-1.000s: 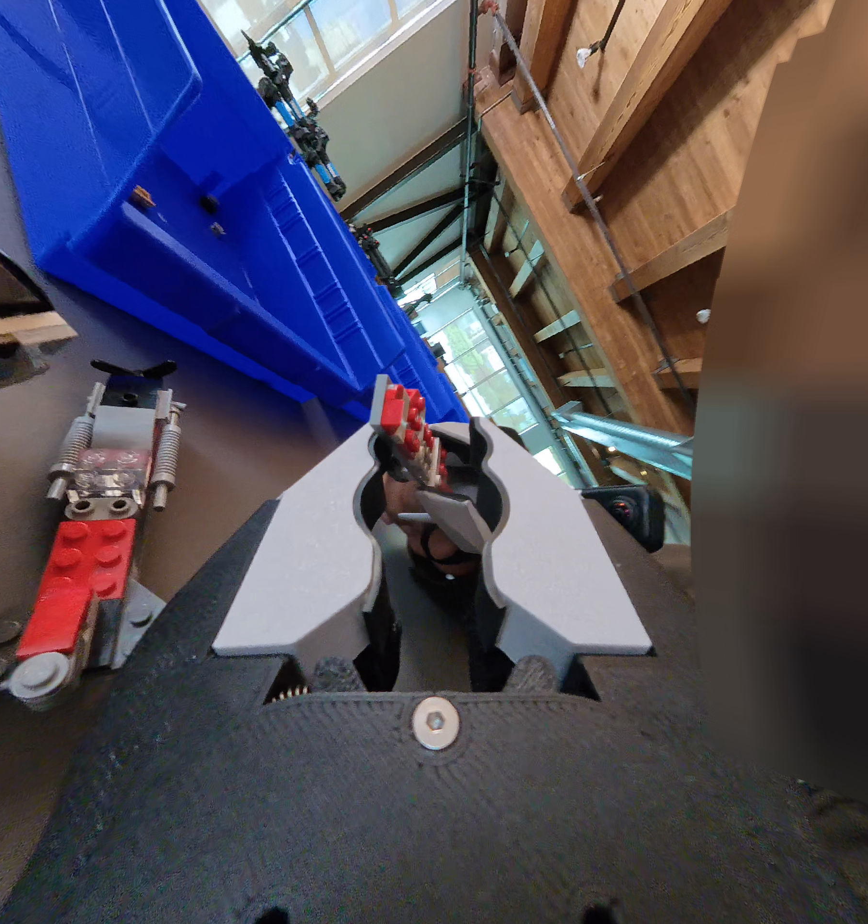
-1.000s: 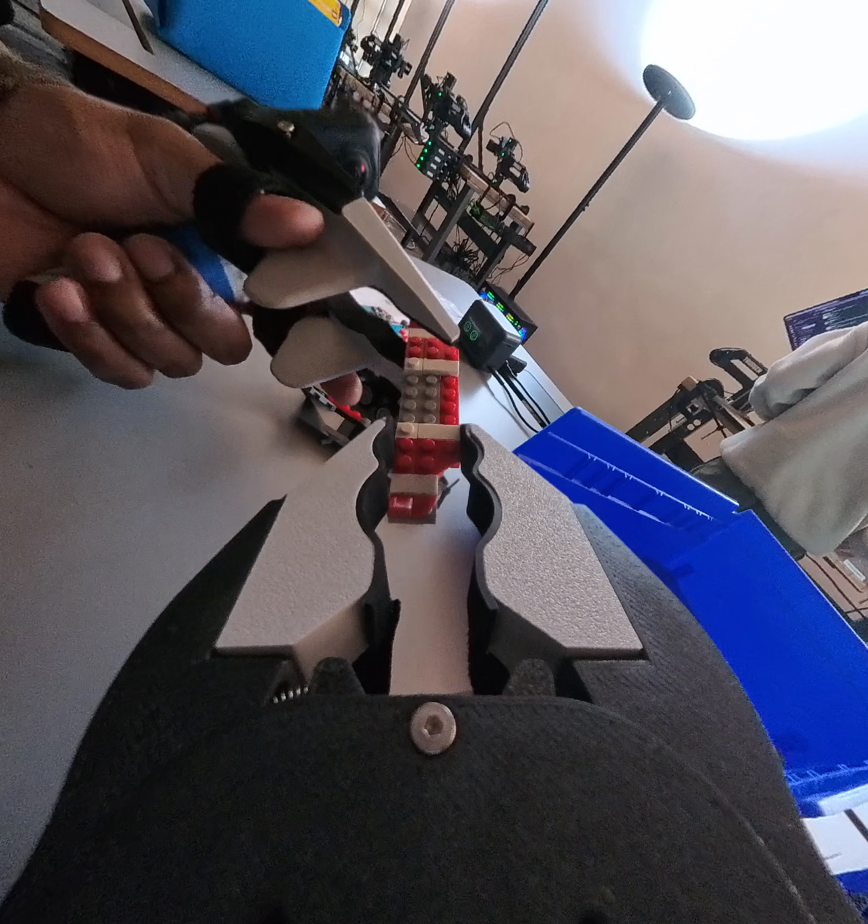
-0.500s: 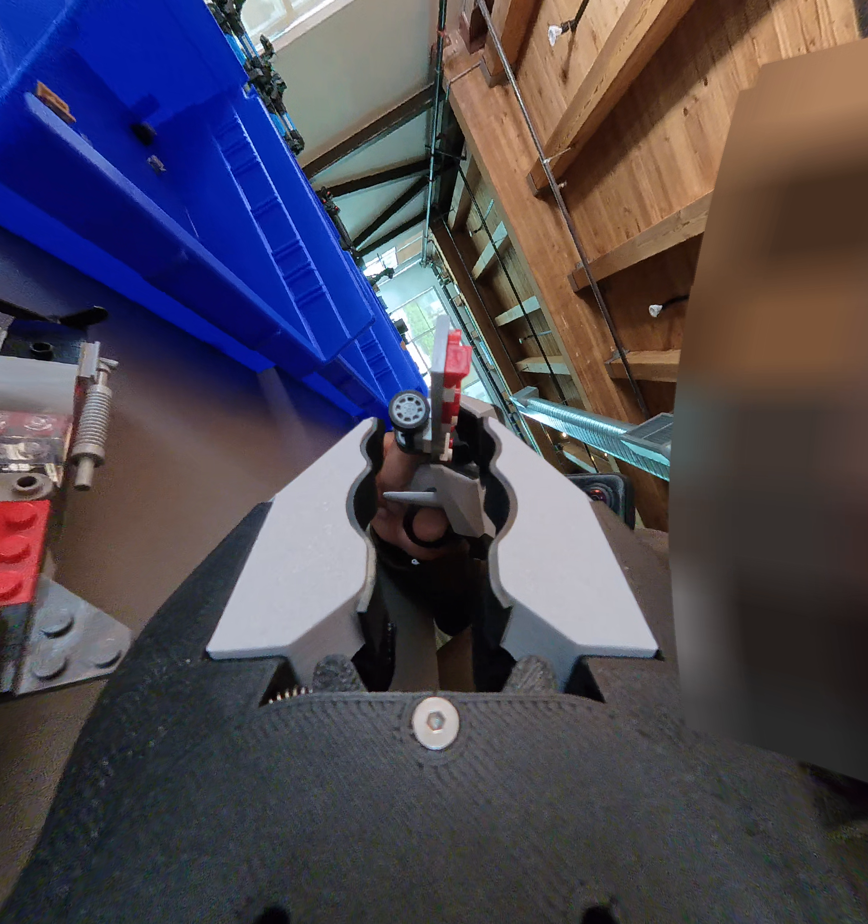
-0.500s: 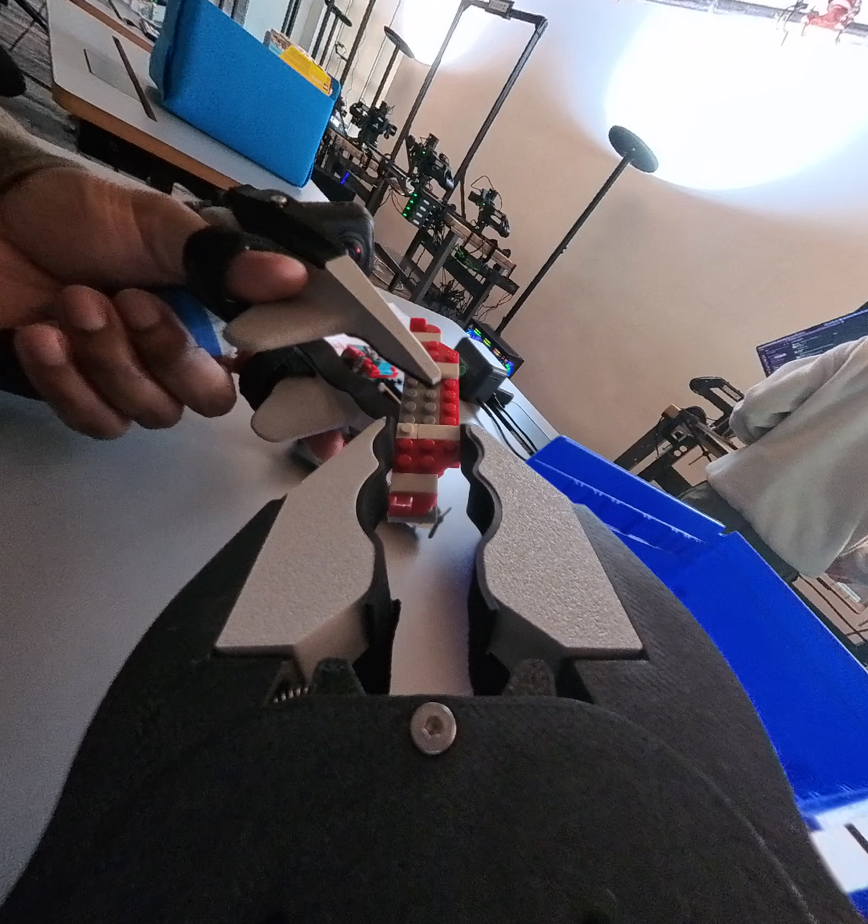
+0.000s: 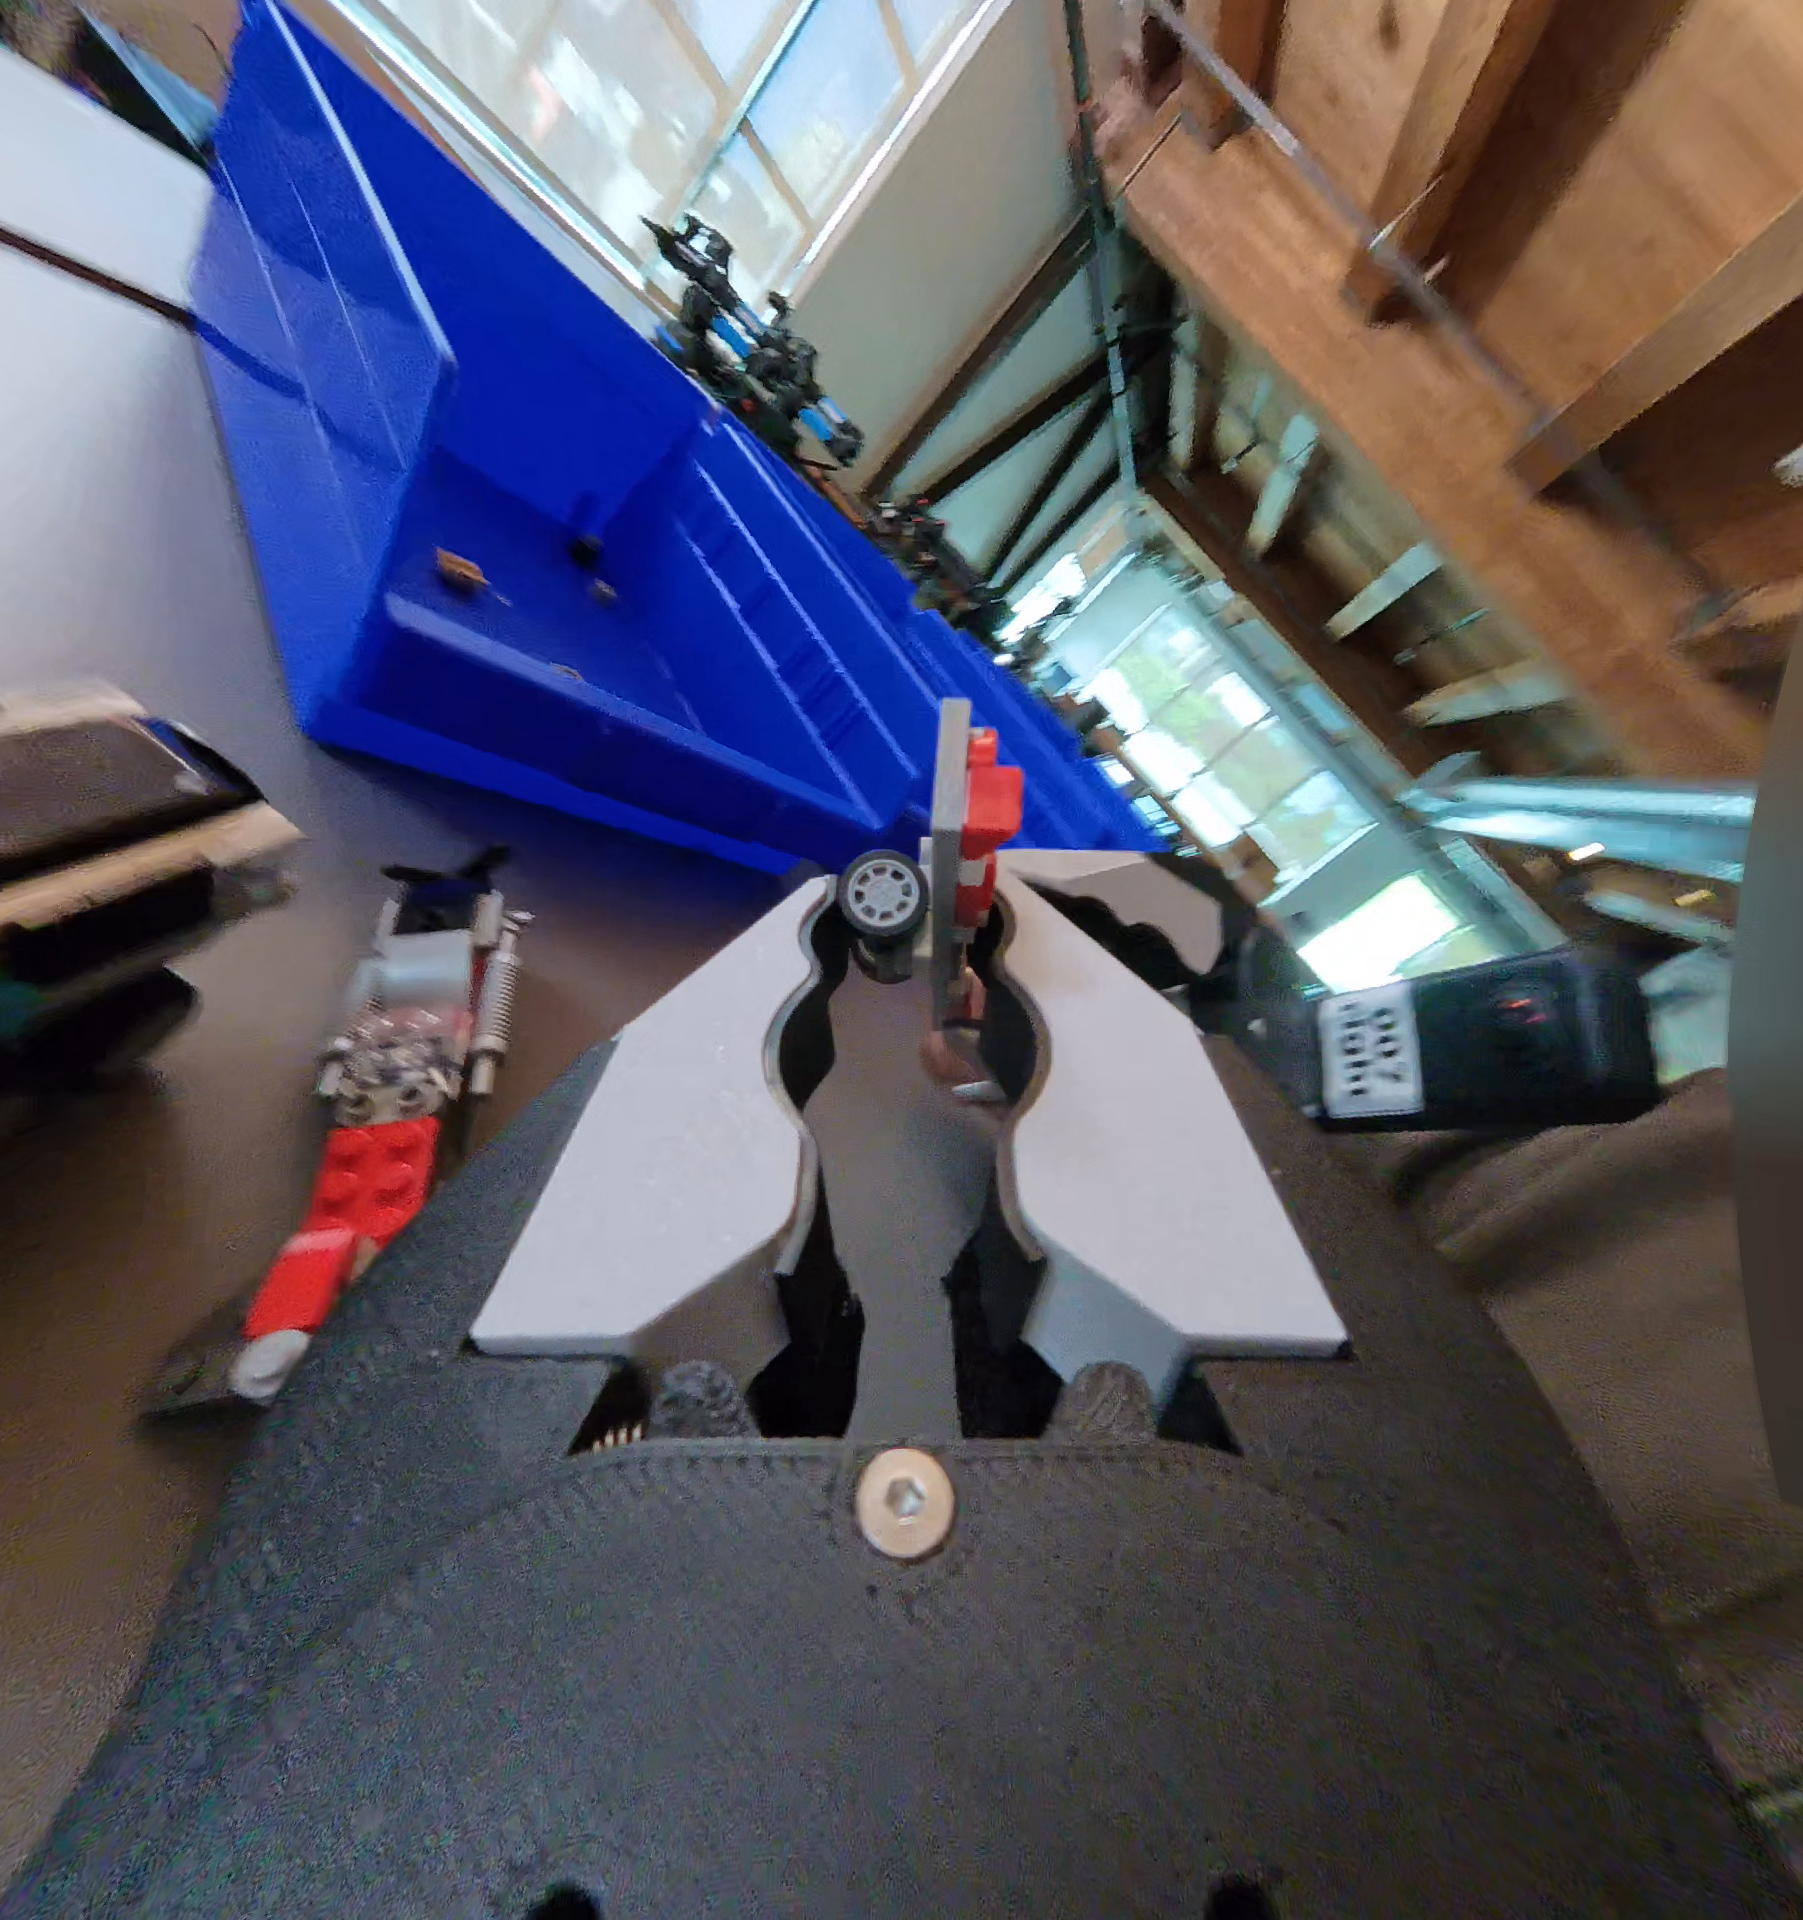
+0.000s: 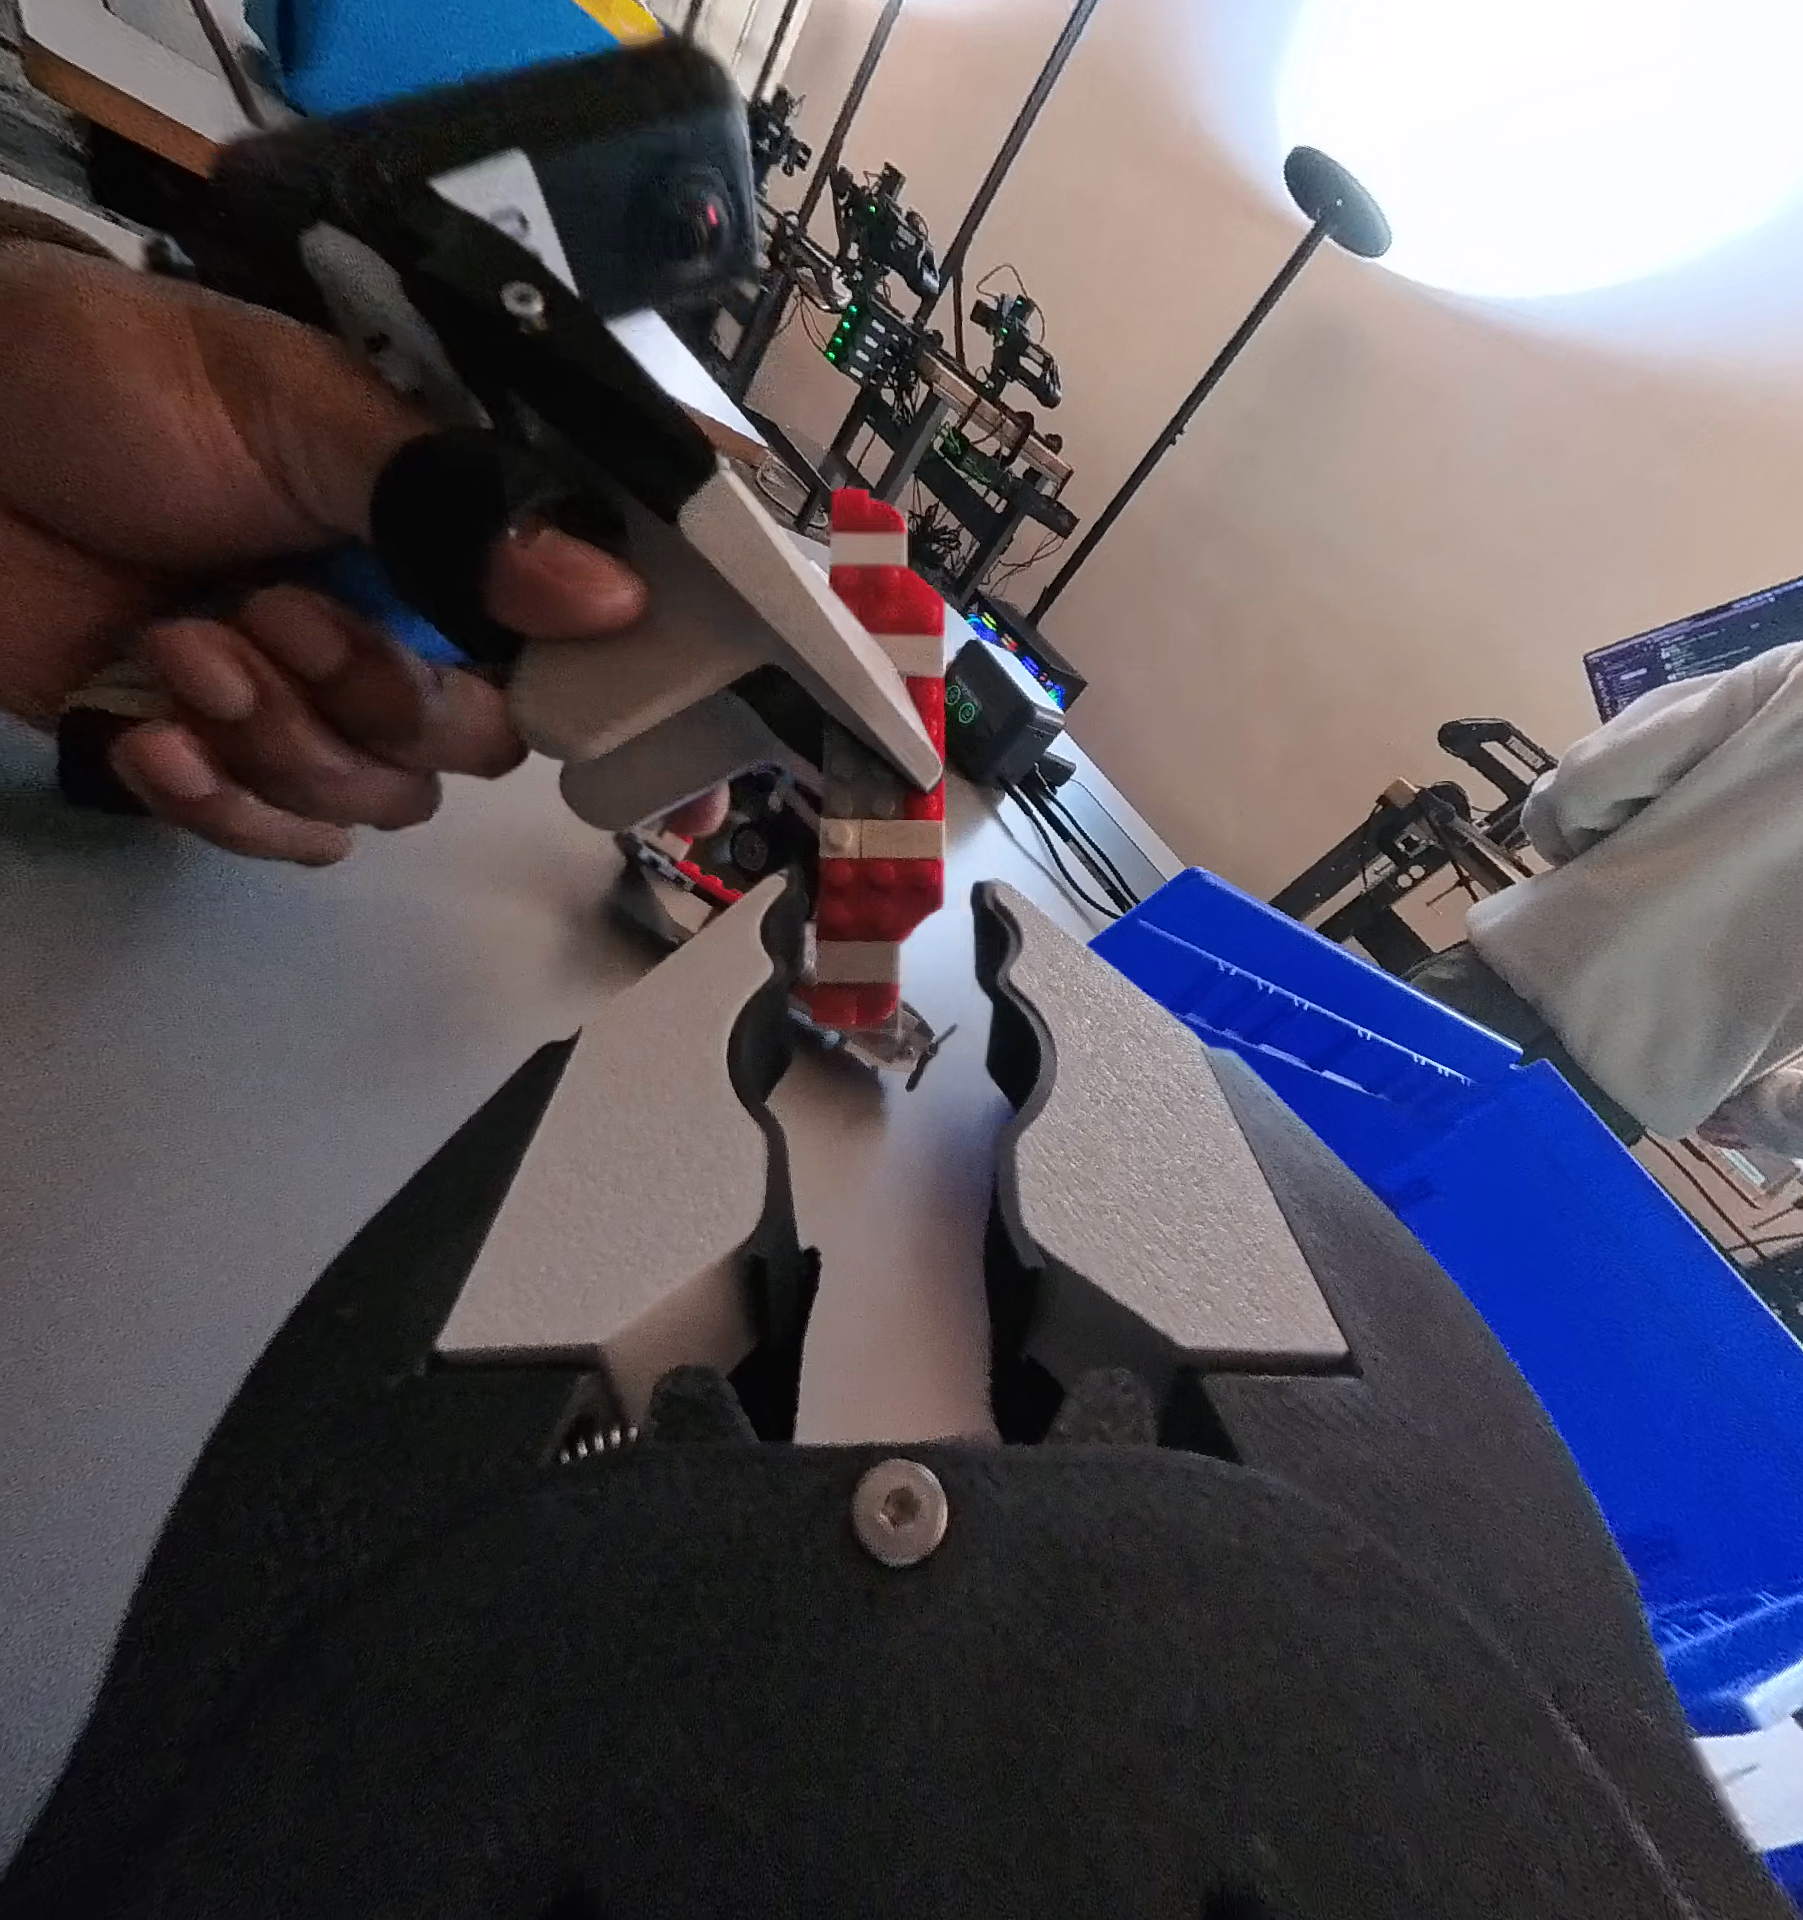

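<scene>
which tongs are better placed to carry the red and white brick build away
Left, probably. The left tongs pinch the brick build from both sides. The right tongs stand open around its lower end, with a clear gap between one finger and the build.

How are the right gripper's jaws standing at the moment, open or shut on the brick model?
Open. The right gripper shows a clear gap between its right finger and the red-and-white brick model.

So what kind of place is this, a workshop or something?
Most likely a robotics lab or workshop: camera rigs on stands behind the grey table, blue parts bins, and a monitor.
</scene>
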`<state>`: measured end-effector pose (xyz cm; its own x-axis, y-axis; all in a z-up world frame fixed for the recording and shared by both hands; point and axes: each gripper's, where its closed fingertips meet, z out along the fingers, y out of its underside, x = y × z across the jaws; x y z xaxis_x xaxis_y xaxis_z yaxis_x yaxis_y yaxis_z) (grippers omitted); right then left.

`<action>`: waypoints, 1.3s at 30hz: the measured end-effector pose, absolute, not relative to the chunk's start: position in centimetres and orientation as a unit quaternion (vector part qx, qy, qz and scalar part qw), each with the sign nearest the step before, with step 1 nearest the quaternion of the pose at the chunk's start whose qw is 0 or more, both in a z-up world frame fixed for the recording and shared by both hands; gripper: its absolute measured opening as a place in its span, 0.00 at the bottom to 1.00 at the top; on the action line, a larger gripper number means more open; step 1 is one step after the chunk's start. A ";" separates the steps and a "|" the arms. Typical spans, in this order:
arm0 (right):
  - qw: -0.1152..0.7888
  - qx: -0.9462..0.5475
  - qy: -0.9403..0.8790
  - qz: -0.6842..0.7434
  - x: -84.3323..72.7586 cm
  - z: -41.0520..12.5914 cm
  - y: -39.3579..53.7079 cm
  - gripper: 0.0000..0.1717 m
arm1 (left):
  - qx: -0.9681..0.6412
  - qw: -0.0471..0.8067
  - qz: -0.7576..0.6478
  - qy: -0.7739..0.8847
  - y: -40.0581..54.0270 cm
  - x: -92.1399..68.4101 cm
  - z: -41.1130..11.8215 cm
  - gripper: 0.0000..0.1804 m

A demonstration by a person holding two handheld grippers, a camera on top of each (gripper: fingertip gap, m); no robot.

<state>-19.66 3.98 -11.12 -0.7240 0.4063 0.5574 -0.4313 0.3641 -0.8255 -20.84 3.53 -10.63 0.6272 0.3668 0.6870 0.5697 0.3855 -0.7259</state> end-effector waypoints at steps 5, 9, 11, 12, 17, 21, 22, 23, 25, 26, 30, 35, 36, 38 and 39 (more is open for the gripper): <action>0.390 0.014 -0.739 0.549 -19.5 -11.2 3.6 0.20 | -0.625 0.680 0.083 -0.374 3.6 -20.6 -10.5 0.13; 0.418 0.017 -0.739 0.528 -19.5 -11.3 3.3 0.20 | -0.642 0.668 0.120 -0.356 3.9 -20.4 -10.5 0.13; 0.425 0.014 -0.742 0.519 -19.7 -11.4 3.2 0.19 | -0.644 0.667 0.120 -0.355 4.0 -20.3 -10.5 0.13; 0.427 0.013 -0.742 0.517 -19.7 -11.5 3.2 0.18 | -0.645 0.666 0.118 -0.356 4.0 -20.3 -10.6 0.13; 0.436 0.016 -0.740 0.511 -19.7 -11.4 3.1 0.14 | -0.642 0.667 0.103 -0.365 4.1 -20.2 -10.8 0.13; 0.446 0.022 -0.739 0.504 -19.8 -11.5 3.0 0.14 | -0.630 0.669 0.074 -0.387 4.0 -20.2 -10.9 0.13; 0.449 0.024 -0.739 0.502 -19.8 -11.5 3.0 0.14 | -0.624 0.671 0.060 -0.395 4.0 -20.2 -11.0 0.13; 0.452 0.026 -0.739 0.499 -19.8 -11.6 3.0 0.14 | -0.619 0.673 0.047 -0.402 4.0 -20.2 -11.1 0.13; 0.462 0.032 -0.739 0.490 -19.8 -11.7 2.9 0.14 | -0.609 0.675 0.026 -0.415 3.9 -20.3 -11.3 0.13; 0.465 0.034 -0.739 0.487 -19.8 -11.8 2.9 0.14 | -0.605 0.676 0.018 -0.421 3.9 -20.3 -11.4 0.13; 0.478 0.041 -0.740 0.471 -19.9 -12.1 2.8 0.14 | -0.589 0.677 -0.013 -0.442 3.8 -20.3 -11.7 0.13; 0.498 0.054 -0.737 0.453 -19.8 -12.3 2.7 0.14 | -0.571 0.678 -0.040 -0.462 3.6 -20.4 -12.0 0.13; 0.501 0.056 -0.737 0.450 -19.8 -12.4 2.7 0.14 | -0.568 0.677 -0.046 -0.466 3.6 -20.5 -12.1 0.13; 0.504 0.058 -0.738 0.445 -19.9 -12.6 2.7 0.14 | -0.562 0.676 -0.054 -0.474 3.6 -20.5 -12.3 0.13; 0.506 0.059 -0.739 0.442 -19.9 -12.7 2.7 0.14 | -0.559 0.675 -0.057 -0.477 3.6 -20.6 -12.4 0.13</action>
<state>-19.90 2.67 -12.66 -0.4820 0.3596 0.7990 -0.5340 0.6024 -0.5933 -20.56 3.56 -12.40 0.5380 0.4563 0.7087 0.6113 0.3677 -0.7008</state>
